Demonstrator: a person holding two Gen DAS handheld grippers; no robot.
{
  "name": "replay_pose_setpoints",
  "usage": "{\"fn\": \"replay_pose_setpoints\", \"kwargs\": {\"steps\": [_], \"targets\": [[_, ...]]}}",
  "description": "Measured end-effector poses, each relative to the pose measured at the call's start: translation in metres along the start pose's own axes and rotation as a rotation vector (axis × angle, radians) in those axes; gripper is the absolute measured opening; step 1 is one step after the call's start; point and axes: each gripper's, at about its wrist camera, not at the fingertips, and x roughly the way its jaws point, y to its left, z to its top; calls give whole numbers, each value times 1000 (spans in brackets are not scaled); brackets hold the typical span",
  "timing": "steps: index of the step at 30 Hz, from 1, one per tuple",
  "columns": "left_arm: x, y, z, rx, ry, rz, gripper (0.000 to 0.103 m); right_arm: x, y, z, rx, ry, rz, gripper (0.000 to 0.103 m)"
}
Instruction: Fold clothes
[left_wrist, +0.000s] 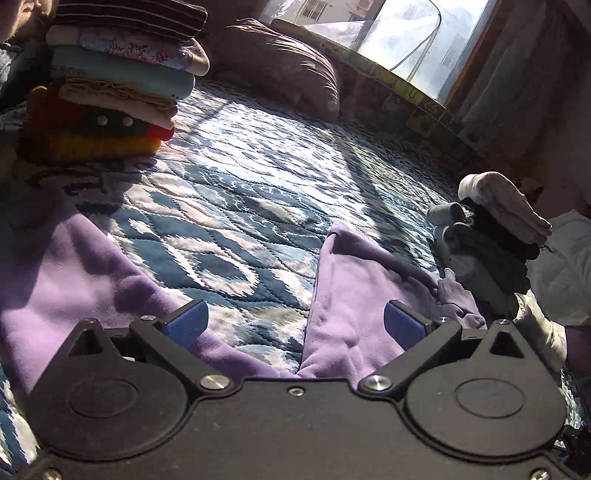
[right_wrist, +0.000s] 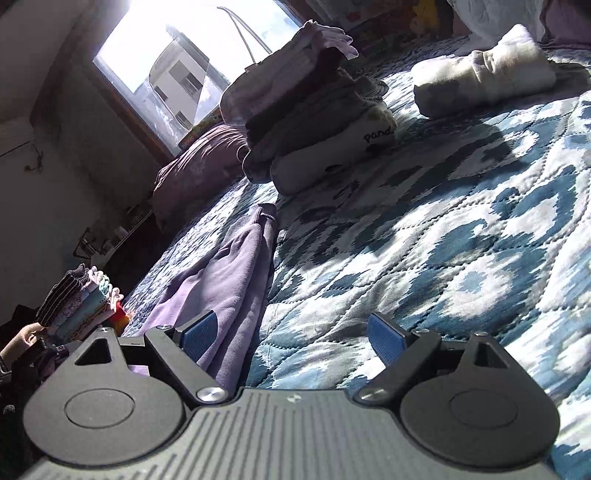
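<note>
Your left claw (left_wrist: 295, 325) hangs low over the bed with its blue pads spread wide and nothing between them; the purple trousers (left_wrist: 354, 295) lie spread on the quilt (left_wrist: 240, 206) right under it, one leg running out ahead of the right pad and the other trailing off past the left pad, so the bare quilt between the legs sits dead ahead of the gap. That V suggests the crotch is just beneath the claw body, a sensible spot if the legs are to be brought together. Your right claw (right_wrist: 295, 334) is also parted and empty, riding over the quilt with one purple leg passing beside its left pad and stretching away forward-left. Two piles flank the work: a tall stack of folded tops (left_wrist: 118, 74) far ahead to the left of the left claw, and a darker pile of folded clothes (right_wrist: 314, 110) ahead of the right claw, likely kept well apart from the trousers so the middle stays free as a working area. A pale rolled bundle (right_wrist: 484, 81) sits farther ahead to the right of the right claw, and a brown pillow (left_wrist: 280, 62) lies against the window (left_wrist: 406, 33) end. The trousers are flat but not folded; whether a leg is about to be gripped cannot be told from here.
</note>
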Motion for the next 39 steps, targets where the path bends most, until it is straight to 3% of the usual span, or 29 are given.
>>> {"fn": "replay_pose_setpoints", "kwargs": {"steps": [3, 6, 8, 10, 12, 13, 15, 19, 21, 24, 30, 34, 36, 37, 39], "targets": [[-18, 29, -13, -55, -26, -63, 102, -1, 3, 3, 17, 2, 5, 71], [-24, 33, -13, -28, -29, -230, 96, 3, 20, 7, -29, 9, 7, 64], [-27, 22, -19, 65, -45, -290, 80, 11, 36, 11, -85, 18, -4, 64], [-8, 14, -27, 139, 39, -277, 64, 20, 52, 15, -143, 27, -24, 64], [11, 7, -35, 213, 123, -265, 59, 36, 65, 24, -188, 56, -37, 64], [20, 3, -38, 250, 165, -258, 49, 41, 68, 27, -203, 65, -41, 64], [24, 4, -35, 230, 210, -275, 43, 59, 77, 39, -248, 88, -56, 62], [16, 22, -23, 109, 168, -368, 57, 100, 85, 60, -289, 132, -102, 59], [13, 31, -19, 54, 143, -410, 58, 121, 86, 70, -294, 139, -128, 59], [13, 37, -16, 2, 133, -436, 66, 145, 86, 81, -289, 145, -146, 59], [18, 37, -14, -28, 125, -449, 67, 177, 97, 88, -362, 177, -169, 58], [21, 38, -12, -48, 119, -457, 66, 190, 101, 82, -412, 218, -236, 58], [22, 39, -11, -56, 117, -462, 66, 190, 103, 79, -421, 224, -244, 44], [20, 44, -10, -57, 118, -465, 66, 188, 105, 77, -430, 221, -238, 22], [21, 43, -9, -66, 116, -466, 66, 183, 114, 73, -476, 197, -248, 16]]}}
